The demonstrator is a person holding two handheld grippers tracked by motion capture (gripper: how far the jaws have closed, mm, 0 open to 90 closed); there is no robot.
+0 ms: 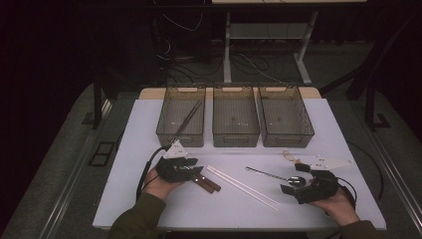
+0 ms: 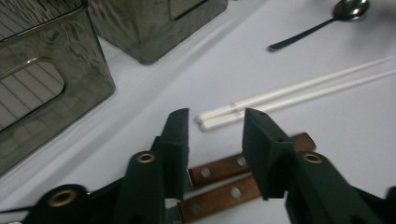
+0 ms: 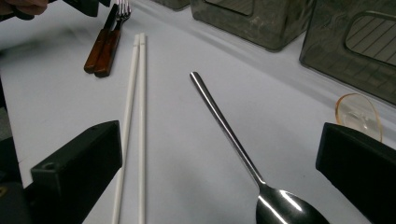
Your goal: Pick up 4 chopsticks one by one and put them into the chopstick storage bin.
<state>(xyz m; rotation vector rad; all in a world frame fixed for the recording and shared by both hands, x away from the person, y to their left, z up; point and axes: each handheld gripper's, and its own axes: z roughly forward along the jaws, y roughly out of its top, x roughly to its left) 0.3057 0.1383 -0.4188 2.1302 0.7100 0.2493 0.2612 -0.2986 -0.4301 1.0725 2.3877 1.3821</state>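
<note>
Three bins [image 1: 236, 124] stand side by side at the back of the table [image 1: 149, 199]. Two sticks [image 1: 189, 118] lie in the left bin. In front, two wooden handles [image 1: 208, 184] lie on the left. The two chopsticks [image 1: 244, 186] lie beside them in the middle. The spoon [image 1: 273, 175] lies to their right.

Wooden handles [image 2: 219, 170] with metal rivets, brown, lightly glossy. Beside those handles: white chopsticks [image 2: 299, 91], smooth matt plastic. Further from the handles: polished metal spoon [image 3: 243, 154], mirror-bright. Smoky translucent plastic bins [image 1: 236, 117], ribbed. Matt white tabletop [image 1: 149, 199].
</note>
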